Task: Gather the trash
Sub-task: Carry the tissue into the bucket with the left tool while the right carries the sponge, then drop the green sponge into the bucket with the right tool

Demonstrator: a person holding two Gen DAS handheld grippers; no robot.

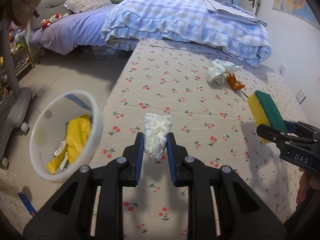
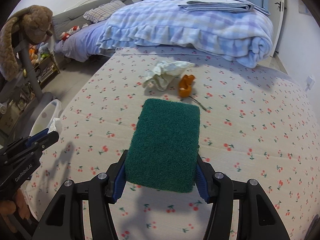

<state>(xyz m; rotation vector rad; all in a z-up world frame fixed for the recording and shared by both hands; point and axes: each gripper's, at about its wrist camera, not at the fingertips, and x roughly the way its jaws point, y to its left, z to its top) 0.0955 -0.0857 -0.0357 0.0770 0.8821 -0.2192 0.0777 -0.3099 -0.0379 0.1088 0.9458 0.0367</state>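
Pinching a crumpled white tissue (image 1: 157, 138), the left gripper (image 1: 155, 140) hangs over the cherry-print bed (image 1: 180, 92), the white bin (image 1: 66, 136) at its nine o'clock. The right gripper (image 2: 160, 177) clamps a green-topped sponge (image 2: 166, 146); more tissue (image 2: 167, 74) and orange peel (image 2: 186, 86) lie at twelve o'clock.

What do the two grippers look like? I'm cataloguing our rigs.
Both are black plastic with angular cut-out linkages, silver pivot bolts and blue ribbed pads. The right gripper carries a white "DAS" label, the left gripper white "GenRobot.AI" lettering.

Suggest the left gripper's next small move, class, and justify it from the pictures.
Probably swing the left gripper leftward over the white bin and open: it is shut on a crumpled tissue, and the bin beside the bed already holds yellow wrappers.
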